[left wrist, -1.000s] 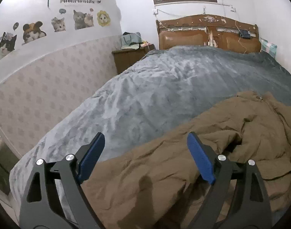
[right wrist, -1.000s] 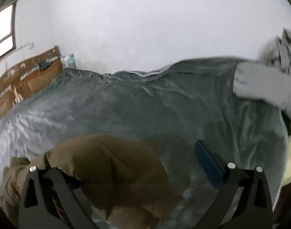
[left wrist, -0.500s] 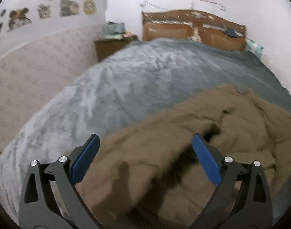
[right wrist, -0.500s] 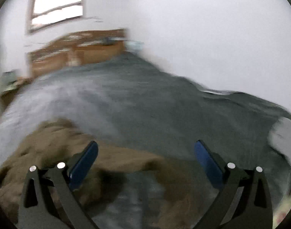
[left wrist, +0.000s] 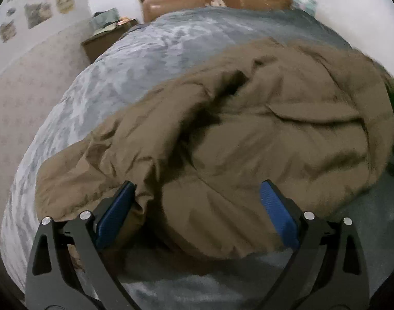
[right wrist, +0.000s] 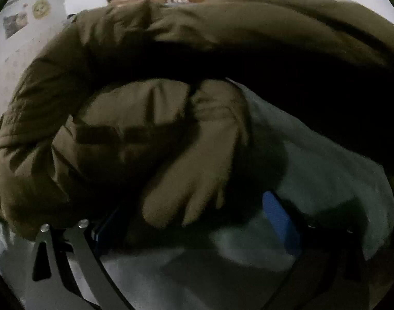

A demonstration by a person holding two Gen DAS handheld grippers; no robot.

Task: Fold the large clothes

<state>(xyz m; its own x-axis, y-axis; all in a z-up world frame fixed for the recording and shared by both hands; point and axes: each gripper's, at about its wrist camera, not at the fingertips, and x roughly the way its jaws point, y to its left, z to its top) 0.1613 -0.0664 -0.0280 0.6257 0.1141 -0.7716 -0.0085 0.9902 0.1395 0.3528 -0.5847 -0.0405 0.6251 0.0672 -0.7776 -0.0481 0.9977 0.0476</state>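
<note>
A: Any writing you can read?

B: None. The wall stickers (left wrist: 38, 13) carry a line of lettering at the top left, but it is too blurred to make out. No label shows on the coat.

A: Where is the coat?

B: The coat (left wrist: 248, 134) is a padded brown thing, matte and puffy, lying crumpled in rounded folds on the grey blanket (left wrist: 134, 59) that covers the bed. Its near hem sits just ahead of the left gripper (left wrist: 197, 209). In the right wrist view the coat (right wrist: 150, 134) fills most of the frame, one thick fold arching over a dark hollow and a stuffed sleeve drooping toward the right gripper (right wrist: 191, 219).

A: And the tongs?

B: Left one spread wide, blue ribbed pads on black arms; the left pad touches a fold of the hem, nothing pinched. Right one also spread, its left pad half buried under brown cloth, the right pad over the blanket.

A: Anything behind?

B: A carved wooden headboard (left wrist: 212, 0), glossy brown, and a dark nightstand (left wrist: 103, 36) with clutter on top.
</note>
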